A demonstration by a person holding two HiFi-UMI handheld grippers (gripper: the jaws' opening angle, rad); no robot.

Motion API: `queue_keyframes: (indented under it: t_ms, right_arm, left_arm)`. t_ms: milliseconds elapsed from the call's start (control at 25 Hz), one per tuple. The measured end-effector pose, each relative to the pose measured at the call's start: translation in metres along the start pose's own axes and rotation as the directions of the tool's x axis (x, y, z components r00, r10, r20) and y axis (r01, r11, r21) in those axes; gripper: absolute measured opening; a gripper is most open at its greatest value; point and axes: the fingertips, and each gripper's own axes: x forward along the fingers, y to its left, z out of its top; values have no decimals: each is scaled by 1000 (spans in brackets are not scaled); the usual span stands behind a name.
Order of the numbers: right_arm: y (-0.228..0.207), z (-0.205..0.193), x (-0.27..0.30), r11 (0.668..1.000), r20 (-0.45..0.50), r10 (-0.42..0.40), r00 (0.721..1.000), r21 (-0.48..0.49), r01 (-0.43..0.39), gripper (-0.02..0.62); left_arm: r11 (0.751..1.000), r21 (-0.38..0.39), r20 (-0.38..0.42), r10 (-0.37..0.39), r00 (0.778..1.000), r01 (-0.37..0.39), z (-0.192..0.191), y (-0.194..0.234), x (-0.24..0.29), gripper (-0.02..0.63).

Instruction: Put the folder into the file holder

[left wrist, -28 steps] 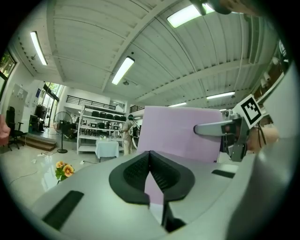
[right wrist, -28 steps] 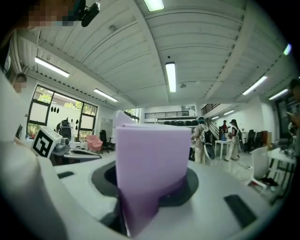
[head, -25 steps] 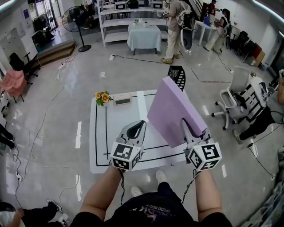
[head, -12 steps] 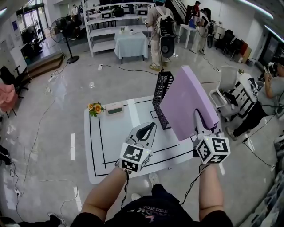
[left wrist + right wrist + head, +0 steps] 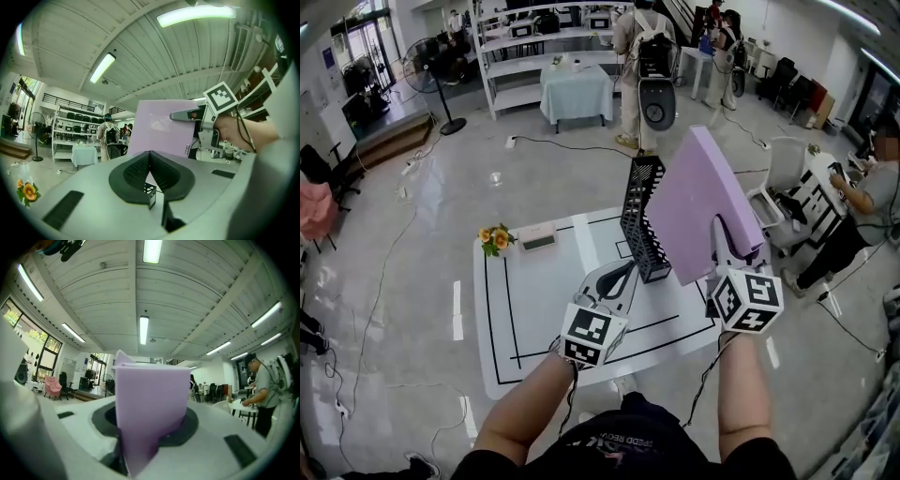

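Observation:
A thick lilac folder (image 5: pixel 701 199) stands tilted in the air, with my right gripper (image 5: pixel 727 239) shut on its lower edge. In the right gripper view the folder (image 5: pixel 150 404) fills the gap between the pads. The black mesh file holder (image 5: pixel 641 221) stands upright on the white table (image 5: pixel 534 305), just left of the folder and partly behind it. My left gripper (image 5: pixel 623 272) is shut and holds nothing, hovering over the table in front of the holder. The left gripper view shows its closed pads (image 5: pixel 140 171), the folder (image 5: pixel 161 129) and the right gripper (image 5: pixel 187 114) beyond them.
A small bunch of flowers (image 5: pixel 495 238) and a flat pinkish box (image 5: pixel 536 237) lie at the table's far left. A white office chair (image 5: pixel 783 178) and a seated person (image 5: pixel 867 192) are to the right. Shelves, a fan (image 5: pixel 431 75) and standing people (image 5: pixel 642 66) fill the back.
Both hands have moved forward and right toward the file holder. The folder has risen and now stands close beside the holder. The left gripper stays shut and empty.

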Motion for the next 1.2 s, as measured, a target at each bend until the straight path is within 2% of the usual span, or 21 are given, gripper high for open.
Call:
queue_keyframes:
  t_ms: [600, 1200]
  right_arm:
    - [-16, -26, 78, 998, -39, -2, 999, 58, 4, 156]
    - [-10, -46, 116, 995, -65, -22, 998, 98, 28, 156]
  left_arm:
    - [1000, -11, -25, 19, 1000, -19, -13, 20, 46, 5]
    - [1000, -13, -59, 7, 998, -8, -22, 32, 63, 5]
